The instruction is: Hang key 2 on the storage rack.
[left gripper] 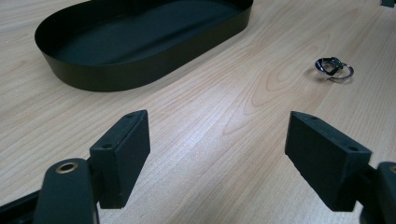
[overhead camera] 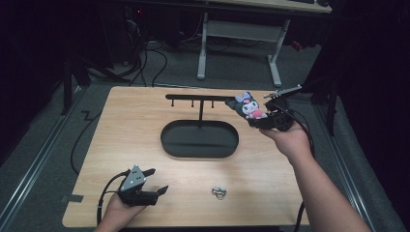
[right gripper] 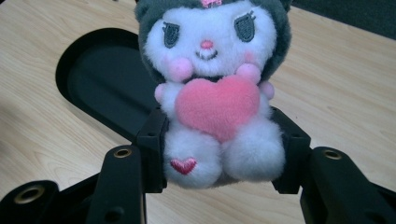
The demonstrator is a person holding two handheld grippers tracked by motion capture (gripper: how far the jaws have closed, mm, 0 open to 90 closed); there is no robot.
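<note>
The left tool [overhead camera: 157,181] rests low at the surface's [overhead camera: 125,125] near edge, jaws spread wide and holding nothing, aimed toward the key ring [overhead camera: 219,192]. Past the black tray [overhead camera: 199,140], the raised right hand [overhead camera: 290,140] holds the right tool [overhead camera: 251,116] clamped around the plush toy [overhead camera: 250,106], beside the hook stand [overhead camera: 198,98].

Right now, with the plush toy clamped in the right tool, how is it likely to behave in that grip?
The plush toy looks soft: its fluffy legs bulge between the right tool pads, so it probably squashes rather than slips. It is likely light for its size. Held by the legs alone, the bigger head may flop or lean when swung.
</note>
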